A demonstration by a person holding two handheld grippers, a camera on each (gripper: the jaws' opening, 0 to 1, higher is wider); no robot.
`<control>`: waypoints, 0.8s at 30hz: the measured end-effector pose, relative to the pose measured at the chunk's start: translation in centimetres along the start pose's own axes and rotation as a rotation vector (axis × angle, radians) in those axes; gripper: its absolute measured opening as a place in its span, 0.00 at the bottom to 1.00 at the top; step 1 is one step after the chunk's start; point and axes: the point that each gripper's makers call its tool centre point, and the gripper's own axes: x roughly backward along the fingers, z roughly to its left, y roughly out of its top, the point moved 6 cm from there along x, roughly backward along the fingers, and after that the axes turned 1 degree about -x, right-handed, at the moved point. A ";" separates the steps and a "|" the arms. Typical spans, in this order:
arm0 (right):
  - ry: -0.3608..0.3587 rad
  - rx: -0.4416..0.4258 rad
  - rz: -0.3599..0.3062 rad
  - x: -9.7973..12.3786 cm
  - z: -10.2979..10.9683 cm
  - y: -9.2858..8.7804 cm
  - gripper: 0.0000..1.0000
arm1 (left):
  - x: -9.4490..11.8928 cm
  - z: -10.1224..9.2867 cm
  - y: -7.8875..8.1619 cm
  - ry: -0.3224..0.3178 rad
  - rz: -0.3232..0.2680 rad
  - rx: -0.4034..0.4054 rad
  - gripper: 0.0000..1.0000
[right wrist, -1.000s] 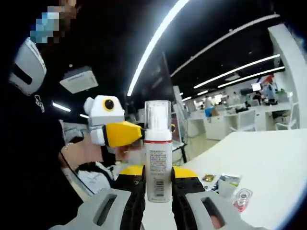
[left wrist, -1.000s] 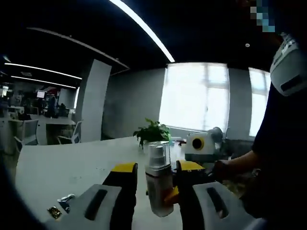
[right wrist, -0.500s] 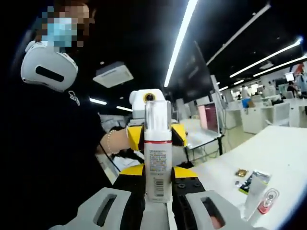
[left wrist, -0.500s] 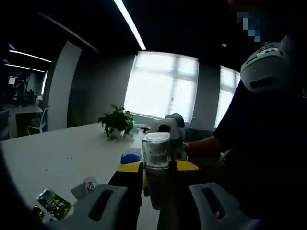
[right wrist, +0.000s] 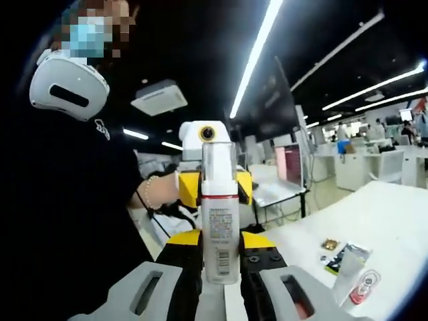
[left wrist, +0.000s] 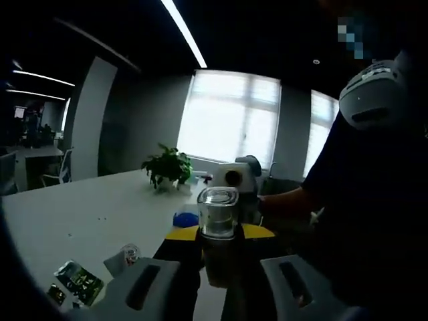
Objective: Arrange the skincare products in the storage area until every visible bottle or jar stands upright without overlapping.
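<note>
You have a white table [left wrist: 80, 221] under you. A potted plant [left wrist: 167, 167] stands at its far end. Nearer you than the plant lie a blue lid [left wrist: 185, 218], a small jar [left wrist: 128, 253] and a dark sachet [left wrist: 80, 281] beside the jar.

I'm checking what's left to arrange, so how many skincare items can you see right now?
3, though more may be hidden. A pump bottle sits upright between the right gripper jaws. On the white table, a tube and a small pink-labelled item lie beside each other.
</note>
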 end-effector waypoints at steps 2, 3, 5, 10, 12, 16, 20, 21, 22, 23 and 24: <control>-0.007 0.003 0.019 -0.1 0.0 0.0 0.13 | -0.1 0.1 -0.1 0.007 0.007 0.004 0.19; -0.014 0.009 0.029 -0.1 -0.1 -0.1 0.14 | -0.3 0.1 -0.1 0.011 0.014 0.004 0.19; -0.036 0.032 0.061 -0.2 -0.4 -0.2 0.17 | -0.5 0.1 -0.3 0.022 0.039 -0.009 0.19; -0.042 0.040 0.038 -0.2 -0.5 0.5 0.17 | -1.0 0.1 -0.9 0.038 0.139 -0.087 0.19; -0.045 0.052 0.059 0.0 -0.7 0.4 0.15 | -1.1 0.0 -0.6 0.037 0.127 -0.083 0.19; -0.039 0.058 0.055 0.1 -0.6 0.3 0.13 | -1.1 0.1 -0.7 0.038 0.133 -0.087 0.19; -0.032 0.057 0.044 0.4 -0.6 0.2 0.12 | -1.2 0.1 -0.7 0.037 0.132 -0.086 0.19; -0.032 0.063 0.039 0.4 -0.6 0.1 0.12 | -1.2 0.1 -0.7 0.039 0.131 -0.089 0.19; -0.032 0.067 0.038 0.5 -0.6 0.0 0.12 | -1.2 0.2 -0.8 0.040 0.132 -0.088 0.19; -0.031 0.070 0.037 0.5 -0.7 -0.1 0.12 | -1.2 0.2 -0.8 0.039 0.132 -0.087 0.20; -0.028 0.070 0.037 0.5 -0.7 -0.2 0.12 | -1.3 0.2 -1.0 0.039 0.132 -0.085 0.20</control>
